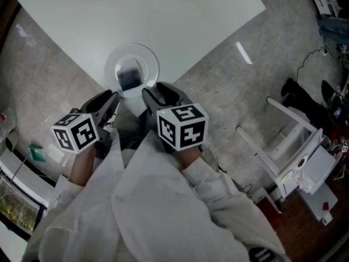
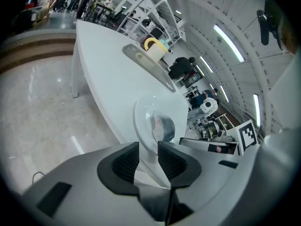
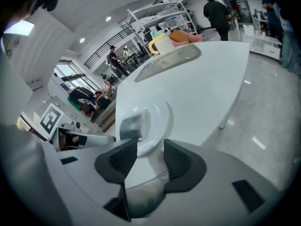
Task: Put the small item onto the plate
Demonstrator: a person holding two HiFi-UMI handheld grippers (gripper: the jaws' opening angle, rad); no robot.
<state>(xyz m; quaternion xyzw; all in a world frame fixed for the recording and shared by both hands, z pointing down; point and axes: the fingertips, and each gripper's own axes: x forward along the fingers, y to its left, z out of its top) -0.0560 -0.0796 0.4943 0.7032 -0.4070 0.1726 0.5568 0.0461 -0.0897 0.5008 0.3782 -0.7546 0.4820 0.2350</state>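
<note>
A small grey squarish item (image 3: 130, 125) lies on a round glossy white plate (image 3: 163, 113), just ahead of the right gripper (image 3: 149, 152) and slightly to its left. It looks light and possibly smooth, so a gentle pinch across its narrow sides would likely suit. The right gripper and the left gripper (image 2: 148, 157) both have jaws spread and hold nothing.

White table (image 1: 196, 31) runs ahead of the right gripper (image 3: 150, 146). Grey tray (image 3: 169, 60) at the table's far edge, well beyond the gripper. Yellow-handled mug (image 3: 162, 44) at the tray's far end, probably standing on it. White rack (image 1: 297, 146) on the floor, off to the gripper's right.
</note>
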